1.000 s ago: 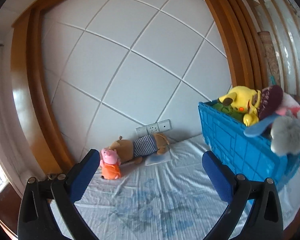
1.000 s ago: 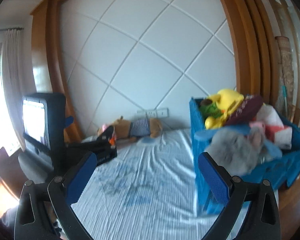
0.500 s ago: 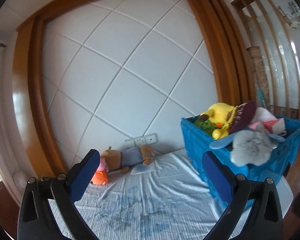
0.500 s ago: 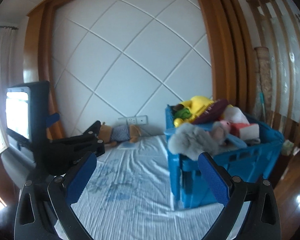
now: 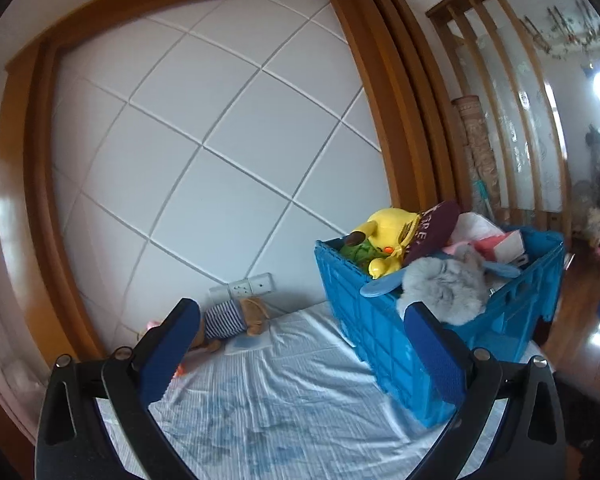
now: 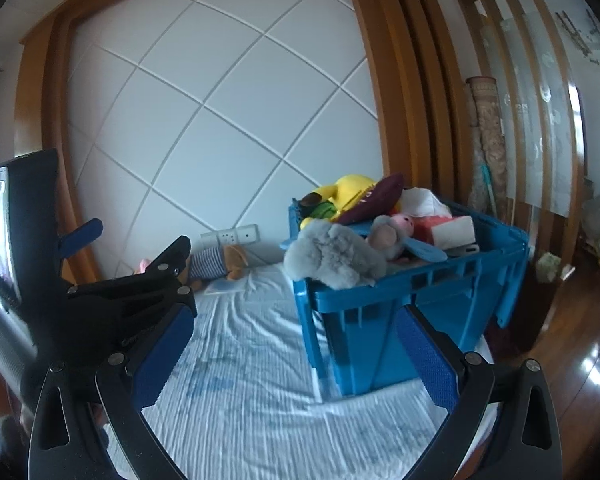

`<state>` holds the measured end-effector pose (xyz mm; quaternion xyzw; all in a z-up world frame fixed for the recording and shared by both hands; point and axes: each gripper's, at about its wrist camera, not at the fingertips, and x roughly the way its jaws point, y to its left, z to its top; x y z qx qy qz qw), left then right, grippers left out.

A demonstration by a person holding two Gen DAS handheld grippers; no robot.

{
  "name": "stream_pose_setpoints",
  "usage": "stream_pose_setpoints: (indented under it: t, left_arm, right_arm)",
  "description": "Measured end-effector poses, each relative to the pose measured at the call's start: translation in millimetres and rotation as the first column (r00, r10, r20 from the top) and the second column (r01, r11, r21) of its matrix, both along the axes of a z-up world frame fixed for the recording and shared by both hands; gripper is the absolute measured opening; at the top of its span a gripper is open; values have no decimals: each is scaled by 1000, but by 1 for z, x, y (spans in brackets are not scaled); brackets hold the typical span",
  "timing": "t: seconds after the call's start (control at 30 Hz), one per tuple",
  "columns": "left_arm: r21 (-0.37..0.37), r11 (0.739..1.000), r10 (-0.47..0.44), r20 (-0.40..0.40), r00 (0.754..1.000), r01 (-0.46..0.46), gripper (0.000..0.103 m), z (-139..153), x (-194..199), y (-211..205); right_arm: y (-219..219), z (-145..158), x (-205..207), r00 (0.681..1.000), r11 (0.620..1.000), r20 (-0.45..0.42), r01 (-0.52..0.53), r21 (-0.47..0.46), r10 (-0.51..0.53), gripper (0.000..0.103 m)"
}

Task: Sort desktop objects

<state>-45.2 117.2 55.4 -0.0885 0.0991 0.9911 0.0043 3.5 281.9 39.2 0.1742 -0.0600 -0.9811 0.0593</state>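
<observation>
A blue crate (image 5: 384, 332) (image 6: 452, 292) stands on the right of a white-sheeted surface (image 5: 284, 392) (image 6: 252, 364), heaped with plush toys: a yellow plush (image 5: 384, 224) (image 6: 348, 188), a grey plush (image 5: 444, 286) (image 6: 332, 256) and a maroon cap (image 5: 432, 232). A brown plush in a striped shirt (image 5: 232, 318) (image 6: 216, 260) lies by the wall, with a pink pig toy (image 5: 154, 325) beside it, mostly hidden by my finger. My left gripper (image 5: 300, 348) is open and empty; it also shows in the right wrist view (image 6: 140, 280). My right gripper (image 6: 296, 356) is open and empty.
A white panelled wall with a wooden frame (image 5: 384, 92) is behind. A wall socket (image 5: 240, 288) sits just above the sheet. A slatted wooden screen (image 5: 512, 120) and dark wooden floor (image 6: 572, 320) are at the right. A small flat blue-white item (image 5: 246, 344) lies near the brown plush.
Both grippers have drawn back and swung right; the crate sits more central and the toys by the wall look smaller. The left gripper looms larger in the right wrist view.
</observation>
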Motion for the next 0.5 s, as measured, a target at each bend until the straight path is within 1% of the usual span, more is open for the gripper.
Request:
stream_pose_setpoints:
  t: [0.17,0.3,0.33,0.43,0.5]
  left_arm:
    - [17,998,52,43,998,-53,103,0,-10,-2]
    - [-37,985,167,20,986,-166,103,-1,-12,2]
    - [-38,985,168,21,986,-167,103,-1,-13,2]
    - [29,995,93,47,995,-94,103,3,-14,-4]
    - [74,996,35,62,997,-40,103,5,-14,-10]
  right_arm:
    - [2,1,0,1000,1000,-2,-8,8,8,103]
    - [11,3,4,1000,1000,-14,12,12,-11,103]
    - [15,4,4,1000,1000,-15,17,5,-17,103]
    - [22,6,3,999,999,-17,36,-6,-36,103]
    - [25,7,3,999,999,-17,49,-1,-49,103]
